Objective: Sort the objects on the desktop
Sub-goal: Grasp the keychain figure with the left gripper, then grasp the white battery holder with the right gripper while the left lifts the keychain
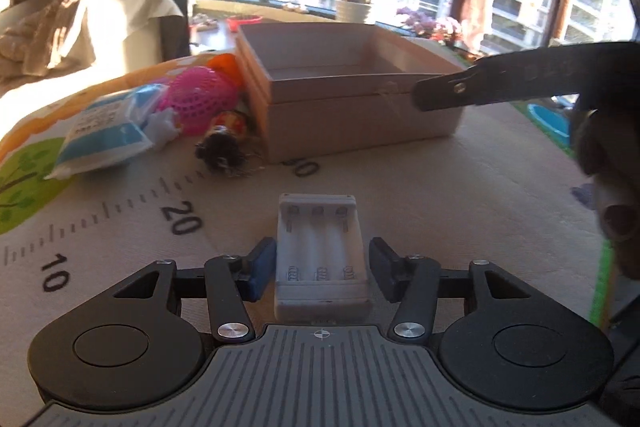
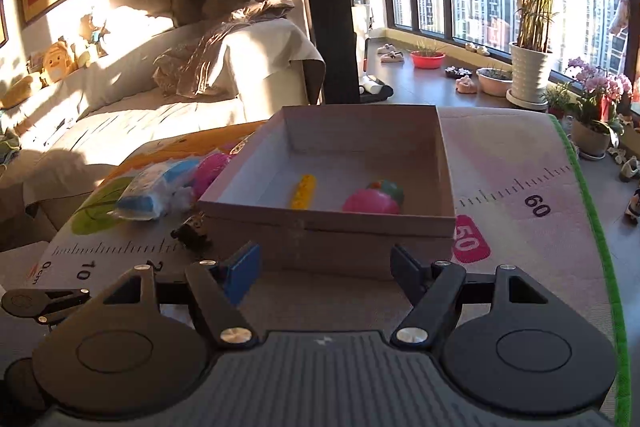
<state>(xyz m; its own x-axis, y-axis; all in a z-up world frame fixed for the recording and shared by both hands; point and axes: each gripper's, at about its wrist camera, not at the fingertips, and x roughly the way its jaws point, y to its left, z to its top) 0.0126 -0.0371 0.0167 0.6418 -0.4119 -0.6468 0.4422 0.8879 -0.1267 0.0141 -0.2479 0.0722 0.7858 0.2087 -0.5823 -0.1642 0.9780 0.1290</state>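
Left wrist view shows the left claw [image 1: 322,269] spread around a white battery holder [image 1: 322,259] lying on the desk [image 1: 440,195], open side up. Both pads stand just off its long sides, the left one seemingly nearer; neither clearly touches it. The right claw [image 2: 325,273] hangs spread and empty in front of the box [image 2: 328,227], where a yellow piece [image 2: 303,191] and a pink toy [image 2: 372,201] already lie.

The holder looks like light, smooth plastic, so I'd worry about it skidding or twisting if one pad meets it first. Its thin walls could also slip out of a shallow pinch on the way to the box.

Left of the box, a blue packet [image 1: 106,133], a pink mesh ball [image 1: 200,99] and a small dark figure [image 1: 222,147] wait close together.
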